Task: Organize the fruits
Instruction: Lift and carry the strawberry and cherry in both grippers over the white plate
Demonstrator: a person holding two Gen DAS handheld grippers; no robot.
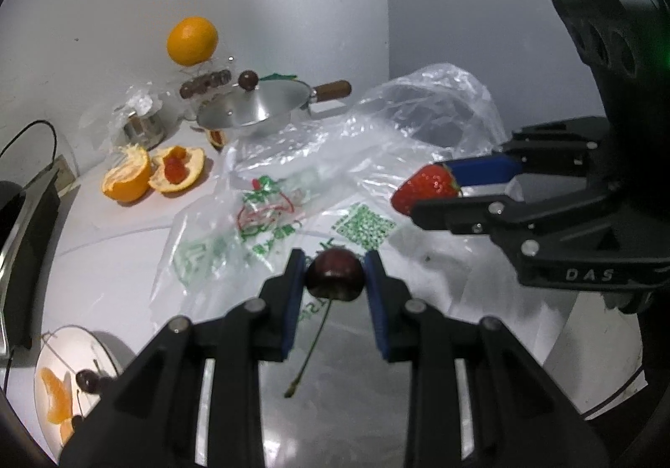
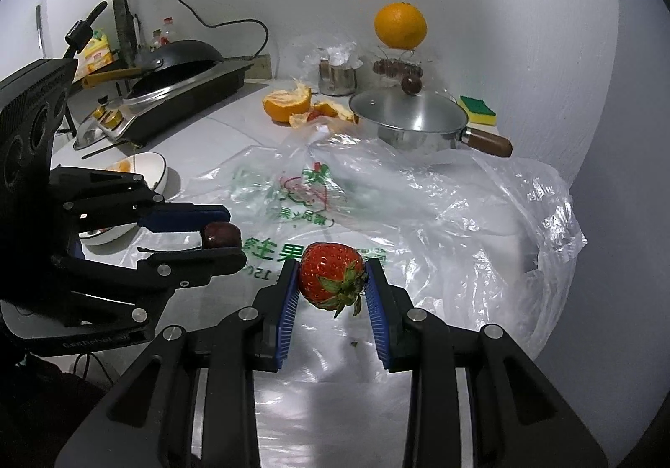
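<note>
Blue-padded jaws of the left gripper [image 1: 335, 275] clamp a dark cherry [image 1: 334, 274], stem hanging below. Right gripper [image 2: 333, 279] jaws clamp a strawberry [image 2: 328, 277]. Both fruits held above the bag-covered counter [image 1: 104, 258].

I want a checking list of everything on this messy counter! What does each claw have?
Surface: white counter, largely under a clear plastic bag.
Job's things: cherry, strawberry, whole orange raised on a stand, white plate with orange segments.
Clutter: orange peels, lidded pan, sponge, steel cup.
Grippers: left gripper shut on the cherry; right gripper shut on the strawberry.
Cables: black cord along the wall.
Surroundings: stove with a black wok.
</note>
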